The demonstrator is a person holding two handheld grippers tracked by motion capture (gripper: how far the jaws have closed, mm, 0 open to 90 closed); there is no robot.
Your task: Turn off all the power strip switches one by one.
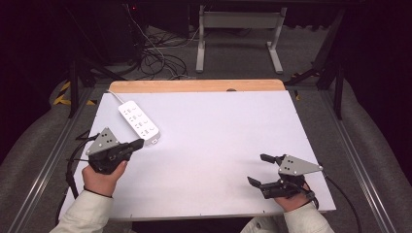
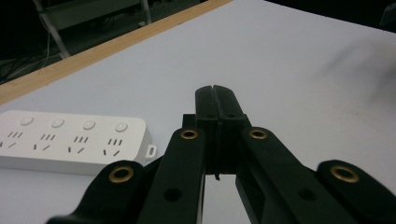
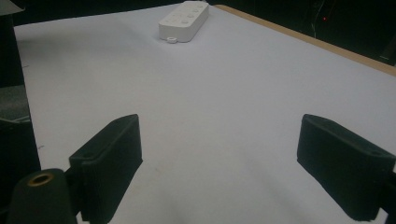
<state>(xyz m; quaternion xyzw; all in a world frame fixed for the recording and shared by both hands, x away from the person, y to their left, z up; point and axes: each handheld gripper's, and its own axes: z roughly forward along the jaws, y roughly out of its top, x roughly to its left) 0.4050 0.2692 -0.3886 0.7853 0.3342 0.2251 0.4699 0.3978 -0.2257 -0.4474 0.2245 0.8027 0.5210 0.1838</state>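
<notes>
A white power strip (image 1: 139, 122) with several sockets lies on the white table (image 1: 218, 131) at the back left; it shows close up in the left gripper view (image 2: 70, 140) and far off in the right gripper view (image 3: 183, 18). My left gripper (image 1: 140, 142) hovers just in front of the strip's near end, its jaws pressed together with nothing between them (image 2: 215, 100). My right gripper (image 1: 259, 169) rests at the front right, jaws wide apart and empty (image 3: 219, 163).
A wooden strip (image 1: 194, 86) runs along the table's far edge. Cables (image 1: 155, 58) and a metal stand (image 1: 238, 29) lie on the floor beyond. The strip's white cord (image 1: 115, 97) leads off toward the back left.
</notes>
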